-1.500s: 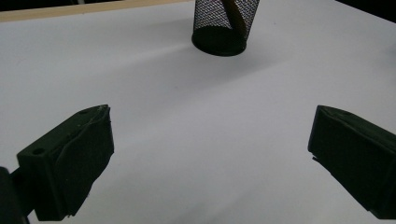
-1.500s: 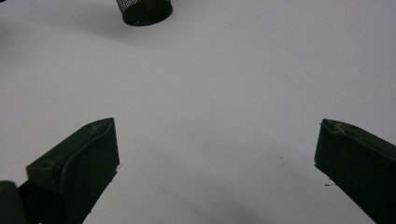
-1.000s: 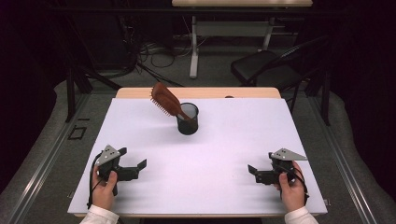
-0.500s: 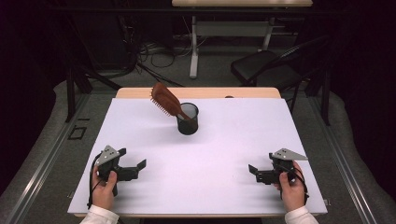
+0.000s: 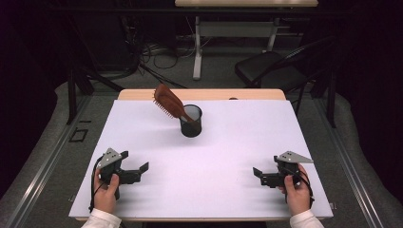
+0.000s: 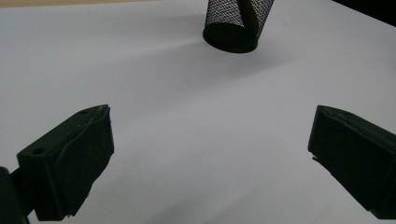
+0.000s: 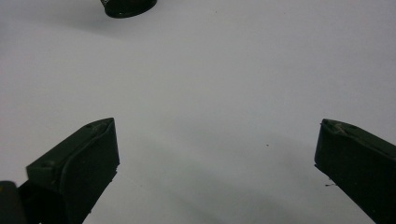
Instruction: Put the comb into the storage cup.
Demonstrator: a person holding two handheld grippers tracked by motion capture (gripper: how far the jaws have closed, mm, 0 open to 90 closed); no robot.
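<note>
High view: a black mesh cup stands upright on the white table, well ahead of both grippers and between them. A brown hairbrush sits in it handle-down, its bristled head leaning out over the rim toward the left gripper's side. Left gripper and right gripper rest near the table's front edge, jaws spread wide, holding nothing.
</note>
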